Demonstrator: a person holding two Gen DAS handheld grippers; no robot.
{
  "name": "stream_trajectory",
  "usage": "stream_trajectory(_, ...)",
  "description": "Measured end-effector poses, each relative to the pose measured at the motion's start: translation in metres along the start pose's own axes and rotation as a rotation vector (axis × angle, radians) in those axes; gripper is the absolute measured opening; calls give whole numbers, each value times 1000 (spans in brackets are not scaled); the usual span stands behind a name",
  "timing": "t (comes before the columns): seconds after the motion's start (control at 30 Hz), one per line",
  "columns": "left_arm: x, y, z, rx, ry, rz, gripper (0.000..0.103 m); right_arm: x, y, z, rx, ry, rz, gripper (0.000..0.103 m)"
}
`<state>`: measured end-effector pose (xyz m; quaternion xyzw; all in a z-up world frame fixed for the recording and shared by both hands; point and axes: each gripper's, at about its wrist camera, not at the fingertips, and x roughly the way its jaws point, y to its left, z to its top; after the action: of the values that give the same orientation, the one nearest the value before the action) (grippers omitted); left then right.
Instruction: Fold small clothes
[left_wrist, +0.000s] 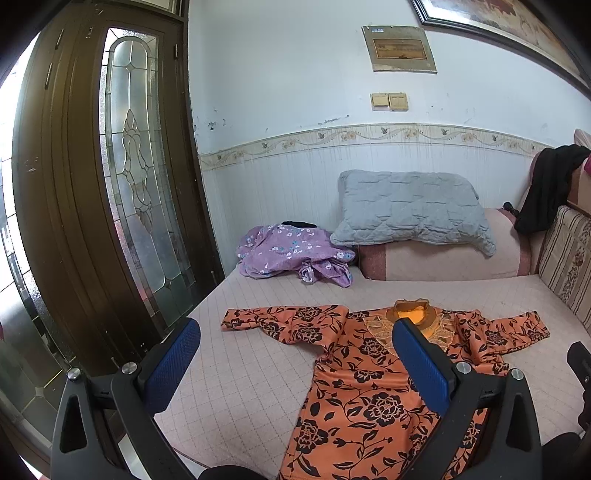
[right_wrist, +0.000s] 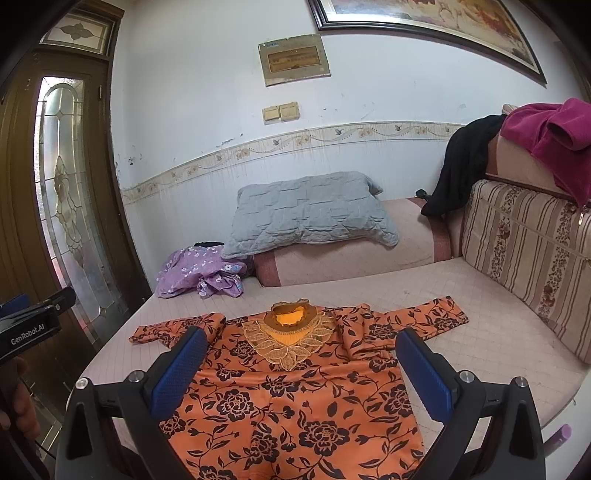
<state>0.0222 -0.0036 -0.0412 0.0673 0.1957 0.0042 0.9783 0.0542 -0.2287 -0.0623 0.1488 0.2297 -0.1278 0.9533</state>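
Both tools hang above the near edge of the bed, jaws spread wide and holding nothing: the left gripper (left_wrist: 295, 332) towards the door side, the right gripper (right_wrist: 301, 341) over the garment's middle, probably so each can drop onto a sleeve or hem to begin folding. The orange floral blouse (right_wrist: 291, 398) lies face up and flat on the quilted mattress (right_wrist: 461, 343), sleeves out sideways, lace collar (right_wrist: 290, 341) pointing away; the cloth looks thin and limp. Further off sit a crumpled purple floral garment (right_wrist: 195, 271) and a grey pillow (right_wrist: 310, 212) against the wall.
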Motion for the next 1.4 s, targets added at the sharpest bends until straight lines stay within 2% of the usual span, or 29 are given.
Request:
stream_trajectory(0.43,36,-14,-5,21,52,19,103,35,-9,-1,18,36,11,103)
stream_trajectory(0.8,96,-47,-12,68,131,16,103,110,-50,-4,132,125,-13,103)
stream_trajectory(1.03,127,-68,-13,88,156,-5,103,145,-73,2,163,136,-38,103)
stream_trajectory(1.2,172,-89,-32,122,241,-43,103,186,-127,-6,276,184,-35,103)
stream_trajectory(1.4,255,-123,-85,179,407,-103,103,234,-252,-45,550,253,-112,103)
